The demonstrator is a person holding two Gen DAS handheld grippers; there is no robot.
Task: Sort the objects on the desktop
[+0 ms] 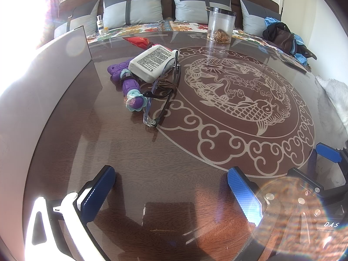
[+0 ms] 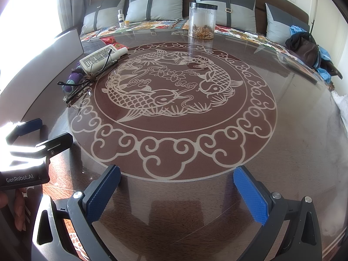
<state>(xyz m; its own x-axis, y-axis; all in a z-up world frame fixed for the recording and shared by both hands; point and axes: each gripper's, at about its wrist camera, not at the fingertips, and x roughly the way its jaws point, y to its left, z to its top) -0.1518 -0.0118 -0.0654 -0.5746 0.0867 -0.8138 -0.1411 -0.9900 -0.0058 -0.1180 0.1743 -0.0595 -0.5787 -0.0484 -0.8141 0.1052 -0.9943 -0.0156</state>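
Note:
A small pile lies at the table's far left: a white bottle [image 1: 152,62] [image 2: 100,57] lying flat, a purple and teal toy [image 1: 128,87] [image 2: 74,78], a pair of glasses [image 1: 161,100] [image 2: 76,93] and a brown cord bundle [image 1: 166,83] [image 2: 90,77]. Behind them lies a red packet [image 1: 139,41] [image 2: 108,40]. My left gripper [image 1: 171,174] is open over bare table, well short of the pile. My right gripper [image 2: 176,171] is open too, with nothing between its blue pads, and stands to the right of the left one.
The round dark table [image 1: 152,152] [image 2: 174,198] has a carp pattern. A clear jar [image 1: 220,25] [image 2: 201,20] stands at its far edge, a grey upright board [image 1: 65,50] [image 2: 69,39] at left. A sofa with cushions, a small bottle [image 2: 120,18] and a dark bag [image 2: 304,43] lie beyond.

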